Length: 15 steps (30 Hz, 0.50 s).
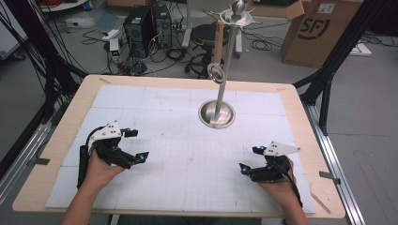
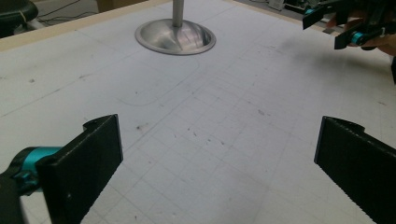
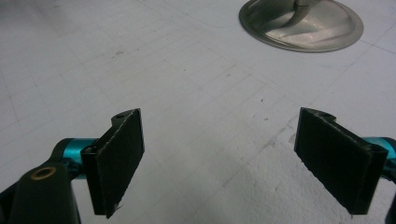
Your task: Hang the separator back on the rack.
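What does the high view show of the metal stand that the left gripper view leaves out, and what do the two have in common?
The high view alone takes in the whole metal stand: its pole, the ring hanging partway up and the dish on top. The left gripper view alone brings the left gripper close, jaws wide apart with bare mat between them. Both share the stand's round base, the white gridded mat and the right gripper.
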Tool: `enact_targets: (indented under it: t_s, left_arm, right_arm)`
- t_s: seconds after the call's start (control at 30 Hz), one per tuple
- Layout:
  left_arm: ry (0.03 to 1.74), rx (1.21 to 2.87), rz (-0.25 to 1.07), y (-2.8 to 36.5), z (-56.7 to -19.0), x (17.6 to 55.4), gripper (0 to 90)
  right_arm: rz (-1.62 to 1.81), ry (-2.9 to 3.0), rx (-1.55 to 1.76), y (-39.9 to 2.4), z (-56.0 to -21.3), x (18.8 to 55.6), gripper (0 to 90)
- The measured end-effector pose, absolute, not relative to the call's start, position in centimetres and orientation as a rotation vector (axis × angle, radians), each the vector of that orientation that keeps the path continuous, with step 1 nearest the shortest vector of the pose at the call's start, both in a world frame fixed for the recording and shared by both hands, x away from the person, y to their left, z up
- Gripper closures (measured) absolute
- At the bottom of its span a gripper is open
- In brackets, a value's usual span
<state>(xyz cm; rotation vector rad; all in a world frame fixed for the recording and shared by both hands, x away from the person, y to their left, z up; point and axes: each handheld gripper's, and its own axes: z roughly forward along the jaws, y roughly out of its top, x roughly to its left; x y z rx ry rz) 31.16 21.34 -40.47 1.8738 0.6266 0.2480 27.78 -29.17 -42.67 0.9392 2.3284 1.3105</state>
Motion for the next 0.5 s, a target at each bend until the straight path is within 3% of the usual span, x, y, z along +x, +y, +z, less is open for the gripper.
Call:
enact_targets:
  t_s: [0.5]
  left_arm:
    - [0.639,1.887,0.207,21.4,-42.3,31.1,1.7]
  right_arm:
    - [1.356,2.298,0.989,-29.9,-42.7,28.1,14.8]
